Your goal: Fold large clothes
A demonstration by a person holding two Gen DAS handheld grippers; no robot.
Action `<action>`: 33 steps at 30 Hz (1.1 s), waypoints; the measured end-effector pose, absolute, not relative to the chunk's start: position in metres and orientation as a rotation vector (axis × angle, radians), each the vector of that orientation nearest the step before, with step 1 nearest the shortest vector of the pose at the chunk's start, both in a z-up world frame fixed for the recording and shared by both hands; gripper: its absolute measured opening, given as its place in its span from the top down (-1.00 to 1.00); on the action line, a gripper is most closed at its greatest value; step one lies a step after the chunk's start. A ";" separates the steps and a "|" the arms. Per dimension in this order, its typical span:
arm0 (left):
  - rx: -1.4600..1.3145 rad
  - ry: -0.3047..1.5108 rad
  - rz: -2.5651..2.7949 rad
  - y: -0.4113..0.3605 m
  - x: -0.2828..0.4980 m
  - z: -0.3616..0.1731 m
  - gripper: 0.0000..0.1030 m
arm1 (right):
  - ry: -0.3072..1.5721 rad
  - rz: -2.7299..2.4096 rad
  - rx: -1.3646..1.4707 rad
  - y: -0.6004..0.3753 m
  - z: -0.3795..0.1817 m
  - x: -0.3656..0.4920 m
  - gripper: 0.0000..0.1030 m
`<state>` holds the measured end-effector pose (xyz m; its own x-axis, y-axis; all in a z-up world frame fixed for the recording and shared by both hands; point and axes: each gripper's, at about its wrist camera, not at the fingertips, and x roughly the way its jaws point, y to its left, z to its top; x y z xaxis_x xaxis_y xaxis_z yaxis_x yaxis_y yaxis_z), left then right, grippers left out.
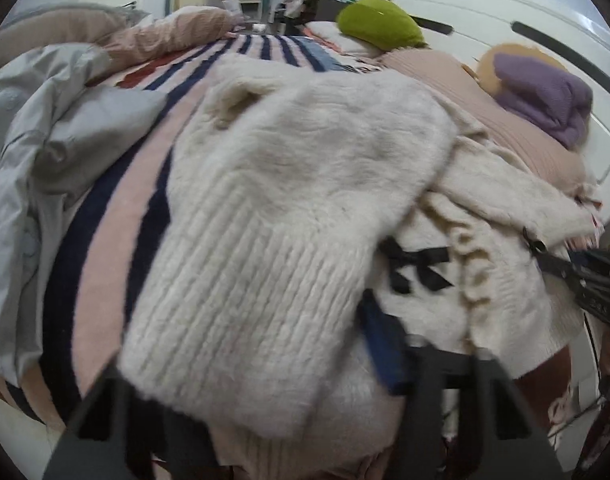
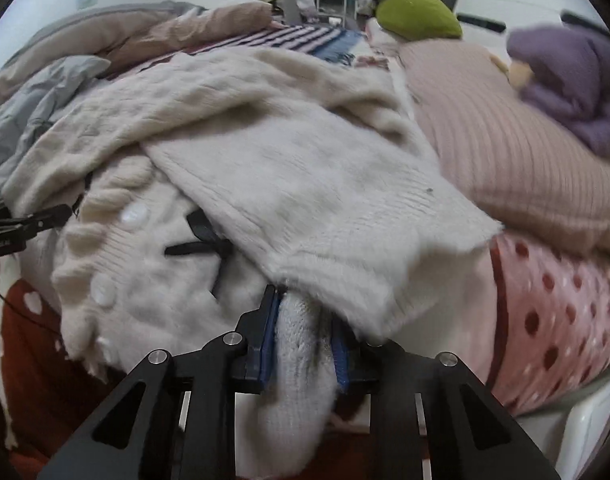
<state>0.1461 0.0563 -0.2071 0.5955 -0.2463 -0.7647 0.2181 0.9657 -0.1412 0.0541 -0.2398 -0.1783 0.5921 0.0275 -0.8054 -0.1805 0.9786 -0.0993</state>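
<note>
A cream knit sweater (image 2: 289,184) lies spread over the bed (image 2: 553,304), its hem toward the near edge, with one ribbed sleeve (image 1: 241,280) folded across its front. The right gripper (image 2: 305,344) is clamped on a bunched fold of the sweater's hem, cloth squeezed between its blue pads (image 2: 267,344). The left gripper (image 1: 249,412) has the sleeve cuff draped over it; whether its jaws are together or apart cannot be told (the knit hides the tips). A black bow (image 1: 415,266) and white buttons (image 2: 133,213) sit on the sweater's front. Toward the bed's far edge lie a green cushion (image 2: 419,14) and a purple garment (image 2: 573,80). No readable writing or labels appear.
</note>
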 end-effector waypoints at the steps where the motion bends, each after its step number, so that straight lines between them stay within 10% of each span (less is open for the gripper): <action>1: -0.026 0.895 -0.279 0.053 0.145 -0.206 0.34 | 0.919 0.120 -0.200 -0.234 -0.176 0.054 0.67; 8: -0.032 0.867 -0.296 0.049 0.136 -0.192 0.65 | 0.874 0.146 -0.213 -0.221 -0.160 0.053 0.71; 33: -0.008 0.666 -0.346 0.036 0.138 -0.113 0.70 | 0.766 0.153 -0.252 -0.210 -0.110 0.066 0.75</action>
<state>0.1378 0.0362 -0.1125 0.7317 -0.3167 -0.6037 0.3115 0.9430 -0.1171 0.0661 -0.2101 -0.1104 0.7120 0.0452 -0.7008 -0.2273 0.9590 -0.1691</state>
